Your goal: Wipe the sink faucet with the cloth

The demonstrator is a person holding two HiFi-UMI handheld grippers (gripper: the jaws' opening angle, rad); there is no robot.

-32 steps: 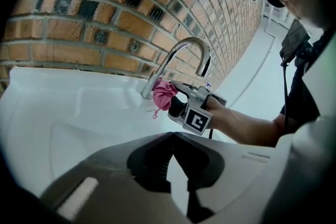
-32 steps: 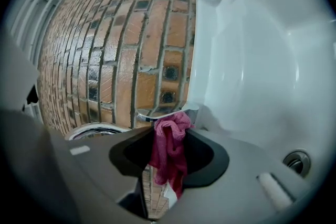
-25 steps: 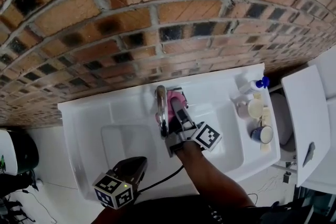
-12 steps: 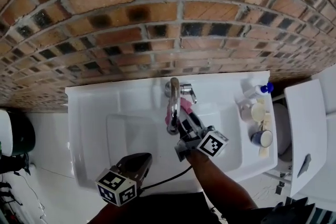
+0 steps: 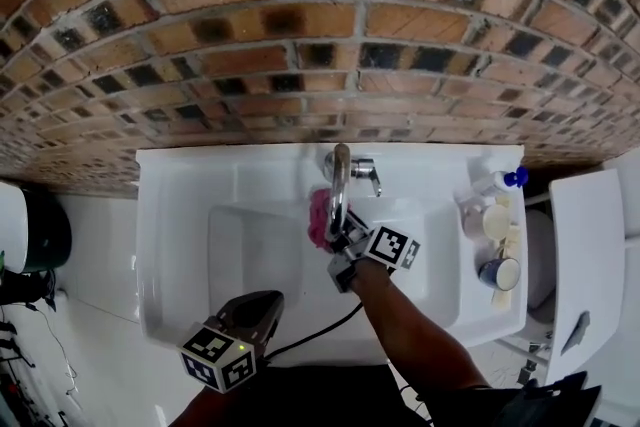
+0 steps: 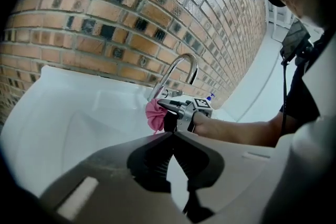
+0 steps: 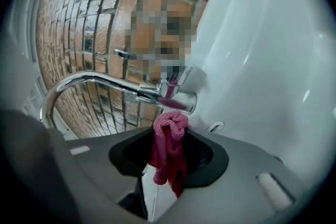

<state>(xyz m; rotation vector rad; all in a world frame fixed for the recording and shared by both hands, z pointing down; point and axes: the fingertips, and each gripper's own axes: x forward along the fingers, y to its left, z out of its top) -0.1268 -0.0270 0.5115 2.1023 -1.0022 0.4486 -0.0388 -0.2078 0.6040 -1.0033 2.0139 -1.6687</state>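
bunched pink cloth (image 7: 169, 150) by chrome faucet (image 7: 105, 84)

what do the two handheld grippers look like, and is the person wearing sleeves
Both the left gripper and right gripper have dark grey, broad moulded jaws. Each carries a white cube printed with black square markers. A black cable trails between them. The person wears a dark short-sleeved top.

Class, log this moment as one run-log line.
step: wipe faucet | right gripper: shut on pink cloth, beside faucet | left gripper: shut, empty, over sink front edge
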